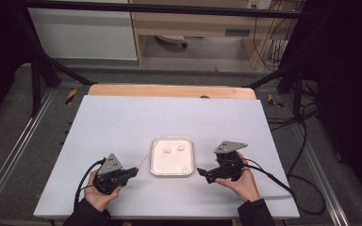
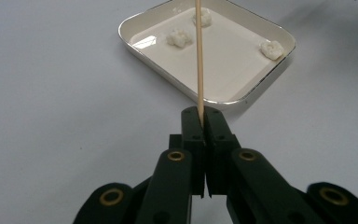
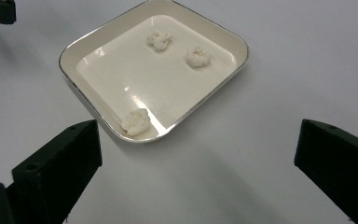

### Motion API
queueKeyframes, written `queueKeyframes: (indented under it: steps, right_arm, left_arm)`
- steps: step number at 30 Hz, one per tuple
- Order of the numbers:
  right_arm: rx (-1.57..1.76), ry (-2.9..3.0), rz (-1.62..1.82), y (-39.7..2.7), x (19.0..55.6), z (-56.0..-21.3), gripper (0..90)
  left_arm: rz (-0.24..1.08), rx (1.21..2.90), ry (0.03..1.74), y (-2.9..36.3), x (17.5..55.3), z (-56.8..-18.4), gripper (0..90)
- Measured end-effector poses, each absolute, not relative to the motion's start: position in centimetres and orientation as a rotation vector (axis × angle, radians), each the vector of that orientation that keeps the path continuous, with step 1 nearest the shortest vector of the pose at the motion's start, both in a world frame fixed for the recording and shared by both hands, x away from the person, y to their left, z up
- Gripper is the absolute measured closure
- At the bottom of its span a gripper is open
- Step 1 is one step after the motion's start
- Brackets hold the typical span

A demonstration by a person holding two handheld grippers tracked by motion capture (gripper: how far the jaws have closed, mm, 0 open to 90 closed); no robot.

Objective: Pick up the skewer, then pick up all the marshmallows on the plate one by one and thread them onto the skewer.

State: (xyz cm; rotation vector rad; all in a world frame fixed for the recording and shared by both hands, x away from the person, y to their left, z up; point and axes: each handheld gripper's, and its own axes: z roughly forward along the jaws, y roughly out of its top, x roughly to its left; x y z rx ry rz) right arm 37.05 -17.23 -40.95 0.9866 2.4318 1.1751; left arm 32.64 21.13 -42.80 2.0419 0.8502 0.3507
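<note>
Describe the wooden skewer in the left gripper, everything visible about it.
The skewer is a thin, straight, pale stick that looks like wood or bamboo. Its near end is clamped between the shut jaws of the left gripper. From there it slants up off the white table cover and reaches over the near rim of the shallow cream tray, towards the white lumps inside. Whether its tip touches a lump cannot be told.

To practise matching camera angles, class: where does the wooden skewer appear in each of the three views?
High view: skewer, left of centre, running from the left gripper to the tray's left rim.
Left gripper view: upright at centre, clamped in the jaws.
Right gripper view: not seen.
Shared landmark: white tray.
</note>
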Motion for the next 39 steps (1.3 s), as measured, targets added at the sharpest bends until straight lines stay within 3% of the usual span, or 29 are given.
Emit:
queueKeyframes:
  steps: [25,31,39]
  right_arm:
    - [1.034,2.402,1.183,-12.2,41.7,-40.6,2.2]
    - [1.012,2.44,1.167,-10.8,43.1,-41.2,8.6]
    - [1.011,2.471,1.167,-10.2,44.6,-42.7,24.6]
  left_arm:
    - [0.335,2.034,0.832,21.1,32.3,-43.3,88.3]
    - [0.336,2.034,0.831,21.1,32.3,-43.3,88.3]
    - [0.331,2.032,0.828,21.0,32.3,-43.3,88.3]
